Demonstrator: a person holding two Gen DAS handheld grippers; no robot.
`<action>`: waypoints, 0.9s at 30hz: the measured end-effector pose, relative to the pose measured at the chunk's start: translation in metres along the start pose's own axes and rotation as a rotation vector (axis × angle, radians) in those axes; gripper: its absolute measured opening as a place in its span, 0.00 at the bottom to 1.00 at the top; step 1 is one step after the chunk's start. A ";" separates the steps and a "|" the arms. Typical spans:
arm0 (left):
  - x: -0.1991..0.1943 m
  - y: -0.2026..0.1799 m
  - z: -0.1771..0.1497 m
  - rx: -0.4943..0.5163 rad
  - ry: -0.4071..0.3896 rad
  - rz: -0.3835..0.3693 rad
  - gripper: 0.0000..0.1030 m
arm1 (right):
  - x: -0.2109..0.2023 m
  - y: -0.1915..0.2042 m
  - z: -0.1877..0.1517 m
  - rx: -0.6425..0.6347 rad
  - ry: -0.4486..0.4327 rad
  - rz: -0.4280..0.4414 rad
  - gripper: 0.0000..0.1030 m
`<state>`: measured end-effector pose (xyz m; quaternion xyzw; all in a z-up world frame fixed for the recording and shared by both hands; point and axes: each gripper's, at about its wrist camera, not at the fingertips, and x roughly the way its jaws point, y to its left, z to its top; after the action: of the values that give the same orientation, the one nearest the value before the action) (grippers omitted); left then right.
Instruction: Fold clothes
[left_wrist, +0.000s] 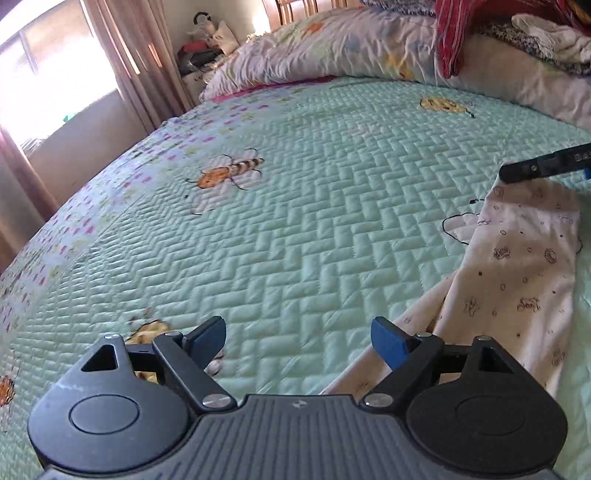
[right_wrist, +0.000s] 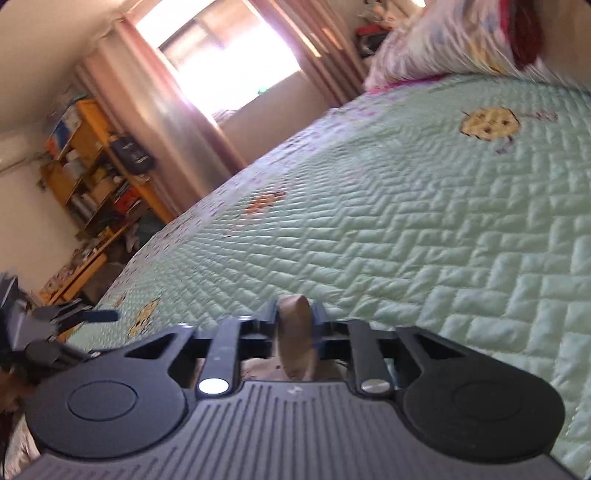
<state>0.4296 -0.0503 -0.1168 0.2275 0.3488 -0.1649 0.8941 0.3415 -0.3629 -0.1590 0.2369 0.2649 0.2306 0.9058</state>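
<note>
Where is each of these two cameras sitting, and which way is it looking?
Left wrist: sits on the left gripper, facing across the green quilt toward the pillows; its open blue-tipped fingers show, and the right gripper lifting the printed garment.
Right wrist: sits on the right gripper, tilted, facing the window; its fingers pinch cloth.
Shared: quilt, pillows, curtains, and each other's gripper.
</note>
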 end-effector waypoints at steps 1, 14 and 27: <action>0.005 -0.003 0.001 0.009 0.005 0.009 0.85 | -0.002 0.002 0.001 -0.014 -0.003 -0.003 0.18; 0.026 -0.015 0.005 0.001 0.066 0.073 0.95 | -0.055 0.012 0.007 -0.156 0.046 0.244 0.16; -0.008 -0.041 0.047 0.018 -0.075 0.057 0.95 | -0.052 0.052 -0.030 -0.381 0.363 0.291 0.16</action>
<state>0.4312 -0.1086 -0.0931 0.2391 0.3068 -0.1512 0.9087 0.2696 -0.3407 -0.1335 0.0529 0.3379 0.4422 0.8292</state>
